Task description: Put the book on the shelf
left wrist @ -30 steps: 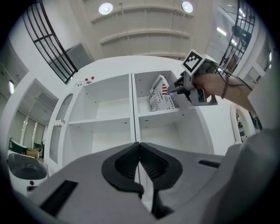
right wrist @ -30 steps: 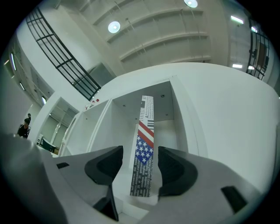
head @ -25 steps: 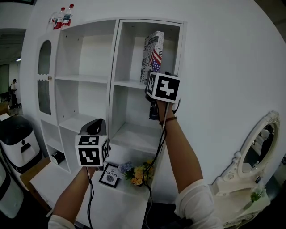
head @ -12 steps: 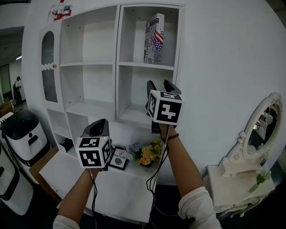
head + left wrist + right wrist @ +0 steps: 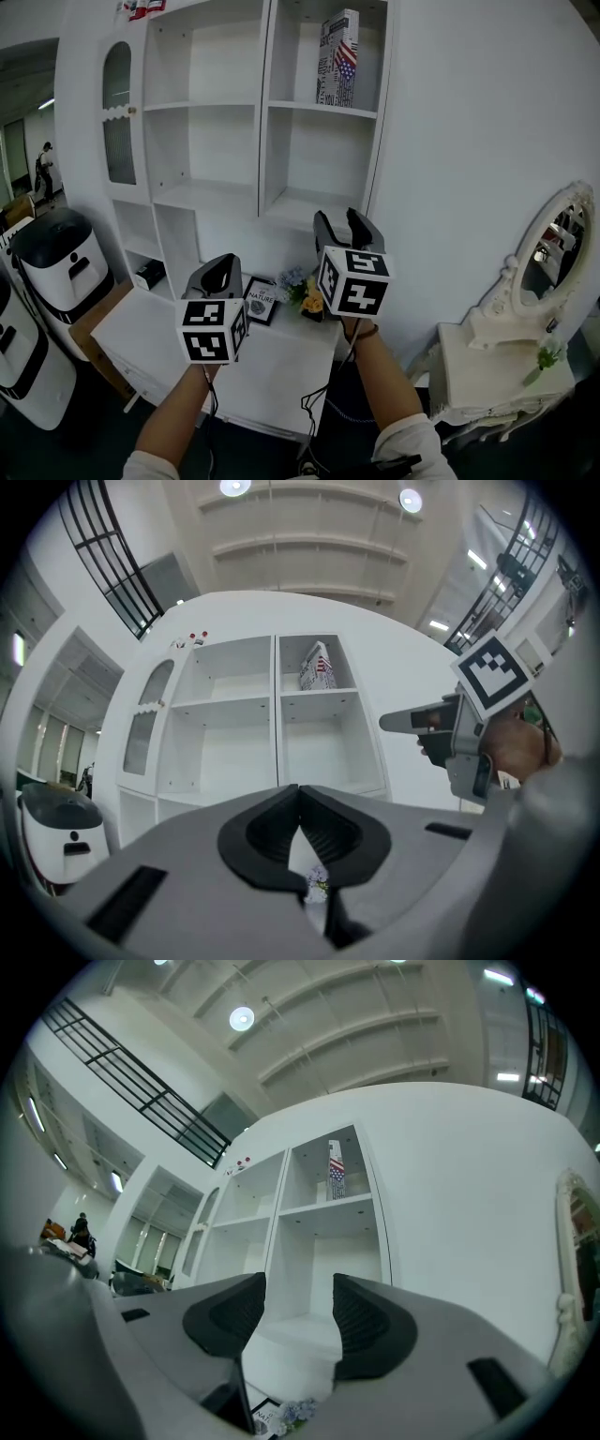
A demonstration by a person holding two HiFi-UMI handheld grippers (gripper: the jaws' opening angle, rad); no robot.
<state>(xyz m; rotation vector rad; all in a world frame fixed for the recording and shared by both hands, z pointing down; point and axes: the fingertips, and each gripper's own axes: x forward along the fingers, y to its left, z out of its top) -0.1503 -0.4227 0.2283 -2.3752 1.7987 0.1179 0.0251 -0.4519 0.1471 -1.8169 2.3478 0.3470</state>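
The right gripper (image 5: 349,223) has come down and back from the top shelf since the earlier frame, and both grippers now hang lower, in front of the white table (image 5: 272,370). Its jaws stand apart and nothing is between them. The left gripper (image 5: 217,272) is just beside it, a little lower, and its jaws are closed together with nothing held.

Behind the grippers, on the table, a small framed picture (image 5: 260,300) stands next to a bunch of flowers (image 5: 305,292). At the right, an oval mirror (image 5: 553,262) in a white ornate frame rests on a separate white stand.

Farther back is the white shelf unit (image 5: 264,141). The book (image 5: 338,58) stands upright in its upper right compartment, toward the right side, well apart from both grippers. Bottles (image 5: 141,7) are on top of the unit.
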